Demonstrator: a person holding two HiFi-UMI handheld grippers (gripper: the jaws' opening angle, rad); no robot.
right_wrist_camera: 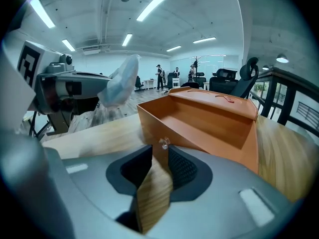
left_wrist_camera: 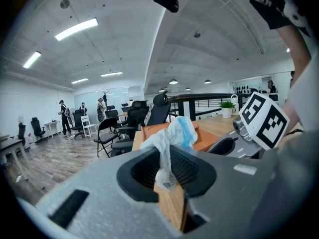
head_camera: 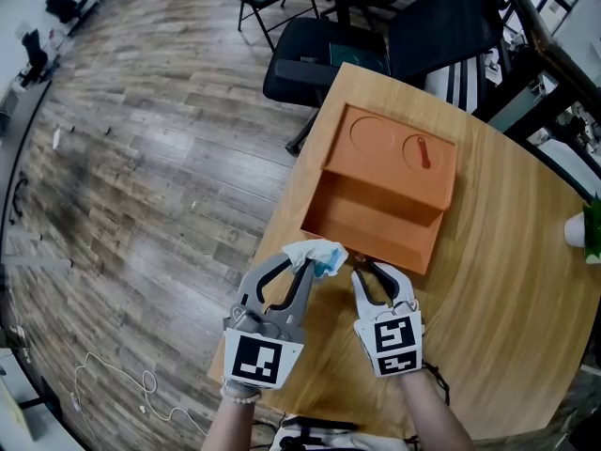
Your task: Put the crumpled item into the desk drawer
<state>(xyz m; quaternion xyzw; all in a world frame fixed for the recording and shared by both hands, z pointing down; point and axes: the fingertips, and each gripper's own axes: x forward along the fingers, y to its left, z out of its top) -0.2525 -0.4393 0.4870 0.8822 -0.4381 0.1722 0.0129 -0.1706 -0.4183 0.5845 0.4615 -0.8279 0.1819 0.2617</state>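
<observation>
The crumpled white and blue item point(head_camera: 317, 255) is pinched in my left gripper point(head_camera: 305, 266), just off the near left corner of the open orange drawer point(head_camera: 371, 242). In the left gripper view the crumpled item point(left_wrist_camera: 172, 136) sticks up from the shut left gripper point(left_wrist_camera: 168, 168). My right gripper point(head_camera: 362, 269) is at the drawer's front wall. In the right gripper view its jaws point(right_wrist_camera: 160, 166) stand apart with the small knob point(right_wrist_camera: 163, 143) at their tips, the pads not touching it. The drawer point(right_wrist_camera: 189, 133) is pulled out and bare inside.
The orange desk box point(head_camera: 399, 153) stands on a round wooden table point(head_camera: 507, 280), whose left edge runs close beside my left gripper. A black chair point(head_camera: 324, 50) stands behind the table. A white cup point(head_camera: 575, 230) with a green plant is at the right edge.
</observation>
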